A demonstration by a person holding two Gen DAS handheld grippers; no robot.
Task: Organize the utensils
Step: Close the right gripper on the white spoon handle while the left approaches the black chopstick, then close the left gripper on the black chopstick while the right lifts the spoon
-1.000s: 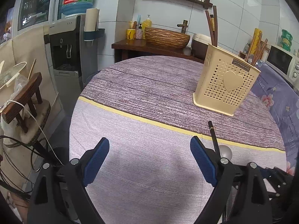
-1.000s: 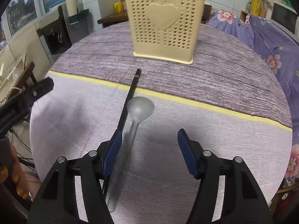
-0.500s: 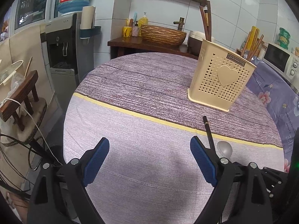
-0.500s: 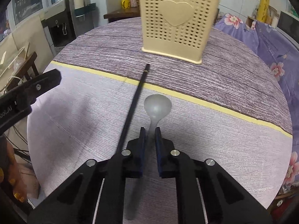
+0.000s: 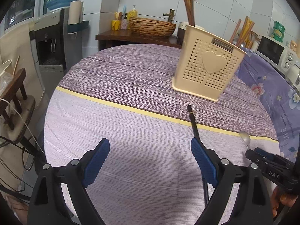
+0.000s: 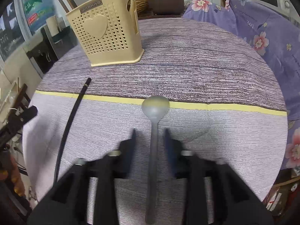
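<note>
A grey metal spoon (image 6: 155, 106) lies on the purple tablecloth, bowl on the yellow stripe, handle running back between my right gripper's (image 6: 150, 136) fingers. Those jaws are opening, with a gap on each side of the handle. A black chopstick (image 6: 75, 110) lies to the left of the spoon. The cream perforated utensil holder (image 6: 105, 31) stands upright at the far left with sticks in it. In the left wrist view my left gripper (image 5: 150, 150) hangs open and empty over the cloth; the chopstick (image 5: 193, 120) runs past its right finger, with the holder (image 5: 208, 71) and spoon (image 5: 244, 138) beyond.
The round table's edge (image 5: 50, 112) drops off at the left towards a wooden stool (image 5: 13, 86) and cables. A water dispenser (image 5: 50, 43) and a sideboard with a wicker bowl (image 5: 151, 27) stand behind. Flowered purple fabric (image 6: 262, 37) lies to the right.
My right gripper shut on the spoon's handle, carried it to the right away from the chopstick, and has now opened again. The left gripper only drifted slightly, still open.
</note>
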